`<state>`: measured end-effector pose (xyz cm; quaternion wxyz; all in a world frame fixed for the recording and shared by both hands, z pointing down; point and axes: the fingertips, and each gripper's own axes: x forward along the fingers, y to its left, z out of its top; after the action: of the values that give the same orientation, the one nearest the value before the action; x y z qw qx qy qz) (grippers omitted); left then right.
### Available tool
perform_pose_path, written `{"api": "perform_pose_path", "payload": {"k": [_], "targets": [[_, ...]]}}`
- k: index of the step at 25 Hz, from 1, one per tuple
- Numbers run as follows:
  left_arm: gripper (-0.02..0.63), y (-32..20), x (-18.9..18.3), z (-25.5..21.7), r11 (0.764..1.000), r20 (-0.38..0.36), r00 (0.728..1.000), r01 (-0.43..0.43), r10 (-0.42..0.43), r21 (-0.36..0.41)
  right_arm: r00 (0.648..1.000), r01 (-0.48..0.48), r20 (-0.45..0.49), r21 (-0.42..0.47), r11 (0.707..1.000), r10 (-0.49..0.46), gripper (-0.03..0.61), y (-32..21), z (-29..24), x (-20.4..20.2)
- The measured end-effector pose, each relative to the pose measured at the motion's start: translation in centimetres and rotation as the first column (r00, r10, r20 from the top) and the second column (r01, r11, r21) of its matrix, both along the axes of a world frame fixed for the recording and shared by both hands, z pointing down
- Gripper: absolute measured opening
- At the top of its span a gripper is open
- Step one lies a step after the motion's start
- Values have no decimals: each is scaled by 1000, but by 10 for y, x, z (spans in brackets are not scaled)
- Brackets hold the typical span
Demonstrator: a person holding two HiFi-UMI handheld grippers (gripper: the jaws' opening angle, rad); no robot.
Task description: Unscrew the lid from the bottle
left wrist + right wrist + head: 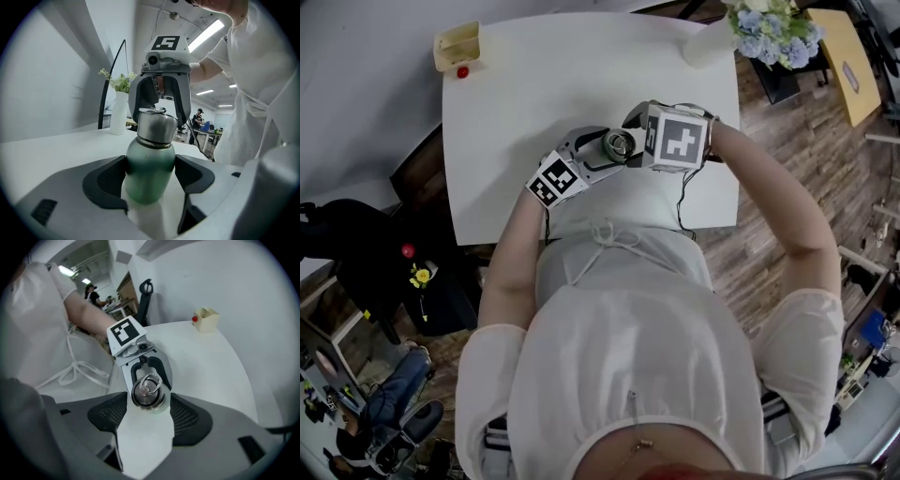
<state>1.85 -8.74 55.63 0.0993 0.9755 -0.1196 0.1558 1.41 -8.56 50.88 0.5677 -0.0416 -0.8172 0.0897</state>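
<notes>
A green metal bottle (149,176) with a silver lid (157,125) stands on the white table (581,75), near its front edge. My left gripper (151,177) is shut on the bottle's body from the side, both dark pads pressed against it. My right gripper (148,399) points steeply down over the lid (148,391), which carries a wire ring. The lid sits between the right jaws with a thin gap on each side, so they are open. In the head view the lid (619,143) shows between the two marker cubes.
A white vase of flowers (712,42) stands at the table's far right corner. A small beige box (457,47) with a red ball beside it sits at the far left corner. A dark chair (356,253) stands left of the table.
</notes>
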Motion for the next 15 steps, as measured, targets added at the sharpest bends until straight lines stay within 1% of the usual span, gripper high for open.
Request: {"api": "perform_pose_path", "payload": {"k": [1, 2, 3, 5, 7, 10, 13, 15], "targets": [[341, 0, 0, 0, 1000, 1, 1000, 0, 0, 0, 997, -78, 13, -9, 997, 78, 302, -2, -1, -1], [341, 1, 0, 0, 1000, 1, 1000, 0, 0, 0, 987, -159, 22, -27, 987, 159, 302, -3, 0, -2], [341, 1, 0, 1, 1000, 0, 1000, 1, -1, -1, 972, -232, 24, -49, 971, 234, 304, -2, 1, -3], [341, 1, 1, 1, 1000, -6, 1000, 2, -2, -2, 939, -341, 10, -80, 937, 343, 307, 2, 3, -4], [341, 1, 2, 2, 1000, -7, 1000, 1, -1, -5, 907, -420, 1, -75, 905, 421, 305, 2, 3, -4], [341, 1, 1, 1, 1000, -10, 1000, 4, -4, -4, 858, -512, 18, -53, 857, 513, 307, -1, 2, -8], [341, 0, 1, -1, 1000, -13, 1000, 10, -10, 1, 813, -581, 23, -40, 813, 582, 296, -3, 4, -9], [341, 0, 2, 0, 1000, -11, 1000, 10, -10, 1, 785, -618, 21, -30, 785, 619, 270, -6, 5, -7]]}}
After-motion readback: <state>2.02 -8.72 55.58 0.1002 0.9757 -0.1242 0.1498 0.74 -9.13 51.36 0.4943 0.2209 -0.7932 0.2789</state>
